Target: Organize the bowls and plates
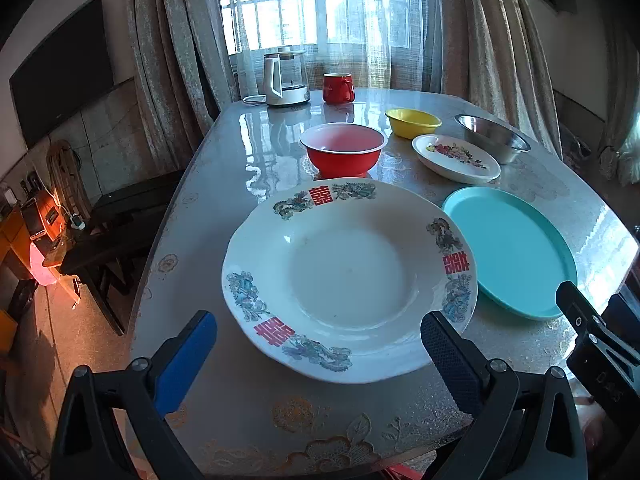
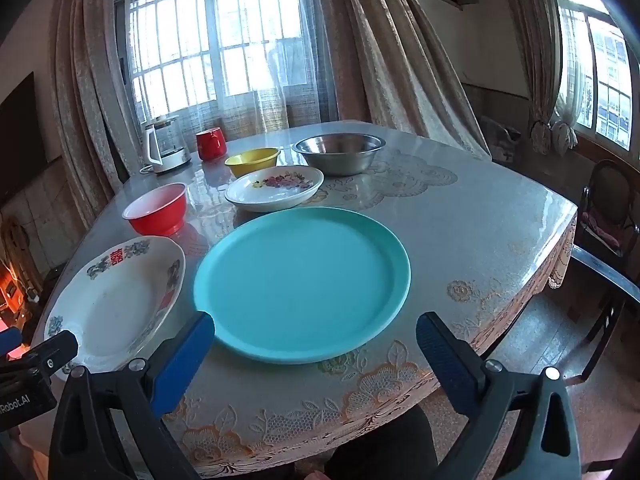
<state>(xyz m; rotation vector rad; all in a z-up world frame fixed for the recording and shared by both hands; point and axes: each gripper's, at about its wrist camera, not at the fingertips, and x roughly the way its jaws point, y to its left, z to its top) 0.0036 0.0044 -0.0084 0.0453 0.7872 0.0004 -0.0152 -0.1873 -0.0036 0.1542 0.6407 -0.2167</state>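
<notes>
A large white plate with red characters (image 1: 348, 276) (image 2: 116, 300) lies near the table's front edge. My left gripper (image 1: 316, 340) is open and empty, its fingers either side of the plate's near rim. A teal plate (image 2: 302, 280) (image 1: 512, 248) lies to its right. My right gripper (image 2: 314, 344) is open and empty at the teal plate's near rim. Farther back stand a red bowl (image 1: 342, 152) (image 2: 156, 210), a small floral plate (image 1: 456, 158) (image 2: 276, 188), a yellow bowl (image 1: 412, 122) (image 2: 252, 160) and a steel bowl (image 1: 494, 138) (image 2: 338, 152).
A glass kettle (image 1: 286, 76) (image 2: 166, 148) and a red mug (image 1: 338, 88) (image 2: 210, 144) stand at the table's far edge by the curtained window. The table (image 1: 224, 208) has a glossy lace-patterned cover. A chair (image 2: 608, 220) stands at the right, dark furniture (image 1: 120, 216) at the left.
</notes>
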